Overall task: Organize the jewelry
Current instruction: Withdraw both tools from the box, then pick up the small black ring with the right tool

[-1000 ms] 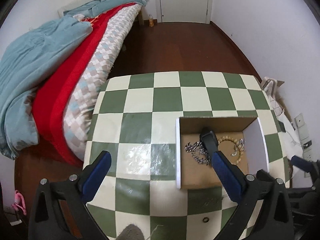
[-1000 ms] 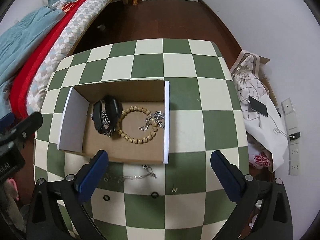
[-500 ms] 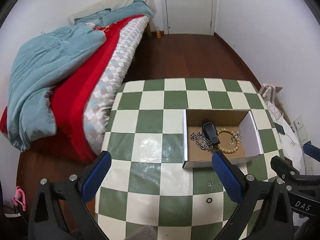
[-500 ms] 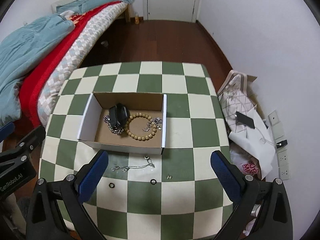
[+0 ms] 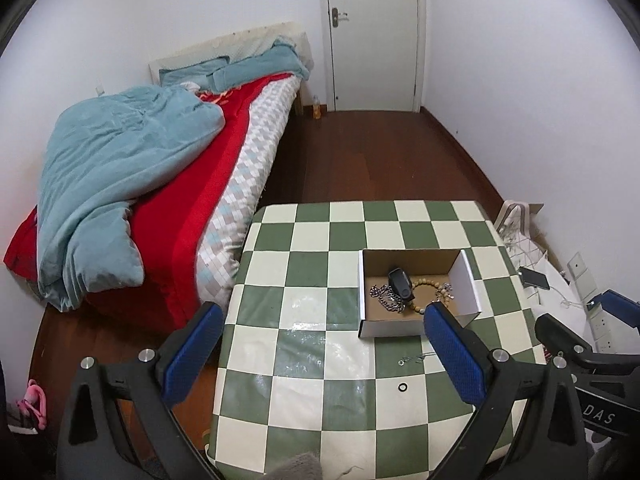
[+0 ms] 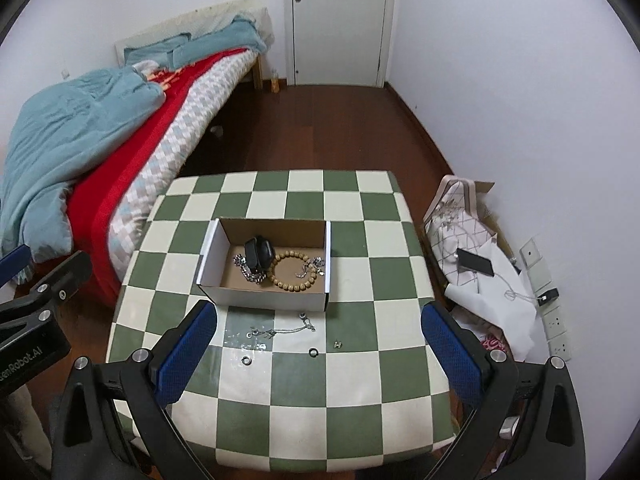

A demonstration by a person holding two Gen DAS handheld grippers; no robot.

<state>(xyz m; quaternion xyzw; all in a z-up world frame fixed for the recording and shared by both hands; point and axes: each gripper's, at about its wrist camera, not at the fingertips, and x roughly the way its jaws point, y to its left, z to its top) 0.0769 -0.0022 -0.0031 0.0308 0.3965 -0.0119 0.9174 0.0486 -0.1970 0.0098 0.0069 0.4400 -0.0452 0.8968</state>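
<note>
Inside one box [image 6: 264,300] (open-topped): one watch [image 6: 258,255], one bead bracelet [image 6: 294,271].

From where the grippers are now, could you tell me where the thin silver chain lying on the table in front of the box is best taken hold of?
Grip the thin silver chain near its middle, coming straight down from above. It lies flat and stretched left to right on the checkered table, clear of the cardboard box, so fingers set across its line should probably pinch it. The right gripper is open and nearest.
</note>
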